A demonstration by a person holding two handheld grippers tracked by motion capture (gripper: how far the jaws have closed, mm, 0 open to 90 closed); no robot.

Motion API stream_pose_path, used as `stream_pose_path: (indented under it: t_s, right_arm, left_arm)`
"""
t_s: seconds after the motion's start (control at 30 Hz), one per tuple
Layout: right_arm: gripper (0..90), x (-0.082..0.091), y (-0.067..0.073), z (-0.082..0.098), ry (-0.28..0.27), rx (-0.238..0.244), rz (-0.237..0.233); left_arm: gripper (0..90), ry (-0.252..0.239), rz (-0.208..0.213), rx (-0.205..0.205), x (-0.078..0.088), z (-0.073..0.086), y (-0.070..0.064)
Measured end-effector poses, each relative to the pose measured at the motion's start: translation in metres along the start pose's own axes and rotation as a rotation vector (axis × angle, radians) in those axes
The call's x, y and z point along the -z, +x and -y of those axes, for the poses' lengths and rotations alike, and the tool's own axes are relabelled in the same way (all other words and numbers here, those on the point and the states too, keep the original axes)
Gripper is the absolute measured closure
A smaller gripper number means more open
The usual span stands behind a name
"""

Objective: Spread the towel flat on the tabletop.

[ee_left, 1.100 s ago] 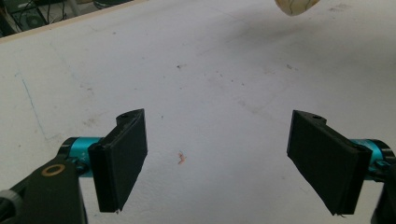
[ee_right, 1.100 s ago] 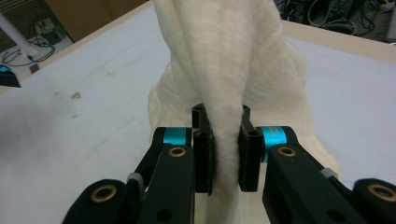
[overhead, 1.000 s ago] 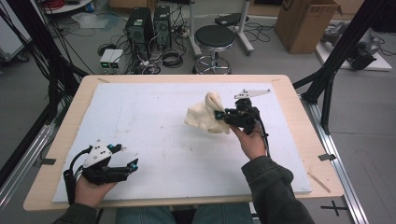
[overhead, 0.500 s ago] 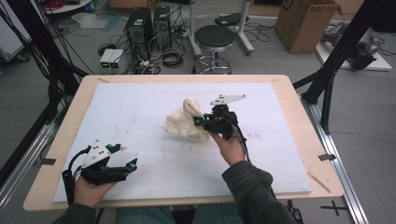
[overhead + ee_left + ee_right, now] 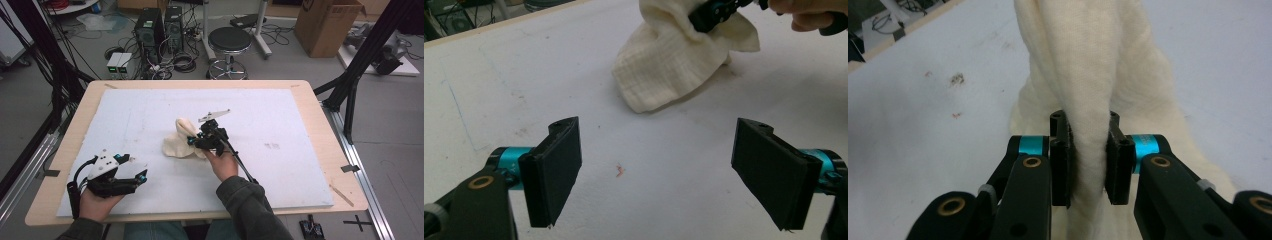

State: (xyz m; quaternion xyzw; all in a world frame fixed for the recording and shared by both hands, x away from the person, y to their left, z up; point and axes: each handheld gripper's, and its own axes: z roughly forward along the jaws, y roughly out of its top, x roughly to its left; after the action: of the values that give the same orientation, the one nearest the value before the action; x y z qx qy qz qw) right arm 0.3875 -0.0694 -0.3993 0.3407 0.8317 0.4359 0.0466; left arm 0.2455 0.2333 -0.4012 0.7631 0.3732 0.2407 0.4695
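Observation:
A cream cloth [image 5: 181,140] lies bunched near the middle of the white table cover [image 5: 280,165]. My right gripper [image 5: 196,140] is shut on a raised fold of it; in the right gripper view the fold of the cloth [image 5: 1088,75] is pinched between the jaws of the right gripper [image 5: 1088,155]. My left gripper [image 5: 135,172] rests at the front left of the table, open and holding nothing. In the left gripper view its wide-apart jaws frame bare cover around the left gripper [image 5: 664,172], with the cloth [image 5: 669,65] beyond and the right gripper [image 5: 716,12] on it.
The cover sits on a wooden table [image 5: 320,110]. Beyond the far edge stand a black stool [image 5: 230,42], computer towers [image 5: 159,25] with cables, and a cardboard box [image 5: 327,22]. Small stains mark the cover [image 5: 955,78].
My right gripper has dragged the cloth leftward and toward the front, from the right-centre to the middle of the table. The left gripper has stayed put.

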Motion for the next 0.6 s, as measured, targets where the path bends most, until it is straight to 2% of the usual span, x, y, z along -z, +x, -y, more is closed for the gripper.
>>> stream_pose_path:
  t_s: [0.1, 0.17, 0.27, 0.37, 0.5, 0.6]
  right_arm:
    - [71.5, -0.007, 0.003, 0.002, 0.022, 0.023, 0.011]
    - [64.8, -0.009, 0.002, 0.002, 0.034, 0.022, 0.001]
    - [58.6, -0.005, 0.003, 0.001, 0.025, 0.036, -0.016]
    - [46.7, 0.002, 0.005, 0.0, 0.011, 0.049, -0.035]
    - [42.6, 0.015, 0.007, -0.001, 0.017, 0.071, -0.043]
    - [42.6, 0.025, 0.008, 0.005, -0.024, 0.093, -0.046]
  left_arm:
    - [20.6, 0.0, 0.002, 0.0, -0.001, 0.0, 0.0]
    - [20.6, 0.002, 0.008, -0.005, -0.002, 0.0, 0.0]
    - [20.6, 0.007, 0.009, -0.007, -0.003, 0.0, -0.001]
    - [20.6, 0.014, 0.014, -0.013, -0.006, -0.001, -0.003]
    - [20.6, 0.015, 0.019, -0.013, -0.008, -0.002, -0.006]
    - [20.6, 0.017, 0.026, -0.01, -0.01, -0.003, -0.008]
